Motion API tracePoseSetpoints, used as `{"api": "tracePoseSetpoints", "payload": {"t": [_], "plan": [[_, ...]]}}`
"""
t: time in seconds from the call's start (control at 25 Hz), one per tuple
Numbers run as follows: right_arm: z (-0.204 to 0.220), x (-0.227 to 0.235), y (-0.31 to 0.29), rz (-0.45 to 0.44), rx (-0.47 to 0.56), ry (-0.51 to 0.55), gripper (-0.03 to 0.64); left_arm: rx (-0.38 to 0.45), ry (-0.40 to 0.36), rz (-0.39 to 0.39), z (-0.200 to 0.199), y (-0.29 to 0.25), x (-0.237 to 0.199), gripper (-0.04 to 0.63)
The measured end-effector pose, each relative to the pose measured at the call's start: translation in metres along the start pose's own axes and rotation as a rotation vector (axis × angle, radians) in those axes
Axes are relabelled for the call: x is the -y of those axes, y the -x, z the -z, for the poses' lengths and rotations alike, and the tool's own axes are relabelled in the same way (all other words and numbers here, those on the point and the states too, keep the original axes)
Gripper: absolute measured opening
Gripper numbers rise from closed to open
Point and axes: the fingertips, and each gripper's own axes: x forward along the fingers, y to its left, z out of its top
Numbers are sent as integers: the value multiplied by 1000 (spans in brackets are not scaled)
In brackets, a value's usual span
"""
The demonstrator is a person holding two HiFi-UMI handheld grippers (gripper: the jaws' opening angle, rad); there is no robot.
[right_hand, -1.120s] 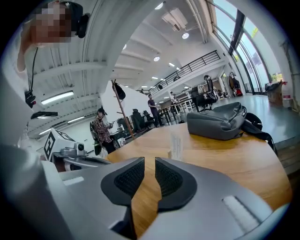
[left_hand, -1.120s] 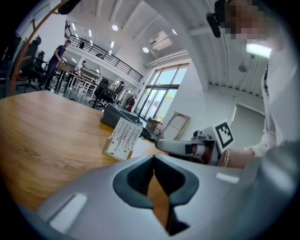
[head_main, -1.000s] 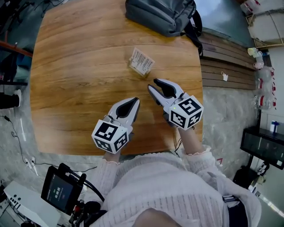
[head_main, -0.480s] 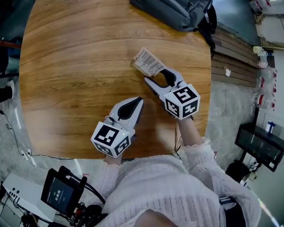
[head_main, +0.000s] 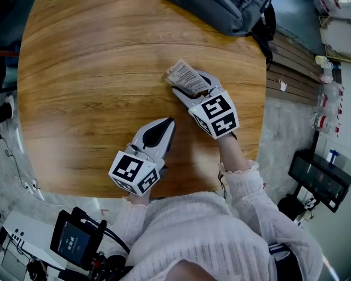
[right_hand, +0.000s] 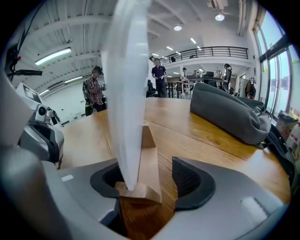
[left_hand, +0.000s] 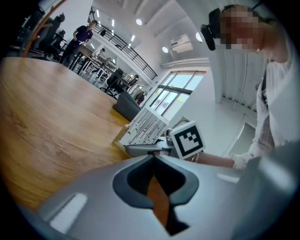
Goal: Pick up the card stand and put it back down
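**A:** Where is the stand?

**B:** The stand (right_hand: 140,180) is on the desk (head_main: 82,82), toward the far right part, near the grey bag (head_main: 230,13). Its wooden base carries a white card (right_hand: 125,84). The card is upright and shows edge-on in the right gripper view.

**A:** And the right gripper?

**B:** The right gripper (head_main: 193,84) points down at the stand, with one jaw on each side of the base. The jaws have just been opening and now stand wide. In that gripper's own view the base lies close to the left pad, and there is a clear gap to the right pad. Neither pad presses on it, so nothing is gripped.

**A:** Is the base flat on the desk?

**B:** It looks so from the right gripper view, where the wood of the desk runs right up to it.

**A:** What about the left gripper?

**B:** The left gripper (head_main: 166,125) is nearer the person, apart from the stand and low over the desk. Its jaws are closed, with the tips meeting and nothing between them. Only the desk shows through the slot behind the tips.

**A:** Does its view show the stand?

**B:** Yes. The card's printed face shows beyond the tips, with the right gripper beside it.
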Motion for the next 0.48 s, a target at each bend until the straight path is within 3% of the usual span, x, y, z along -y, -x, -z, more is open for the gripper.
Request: {"api": "tracePoseSetpoints", "payload": {"t": [0.28,0.32,0.36,0.48], "plan": [[4,-2,-3,20,-27,53,275,1,14,1,2,-1,0,9],[5,-2,-3,21,-25,59,263,0,14,1,3,-1,0,9],[4,-2,-3,23,-21,63,202,-1,14,1,3,-1,0,9],[5,-1,-4,23,-22,57,189,-4,12,3,5,0,0,8]]}}
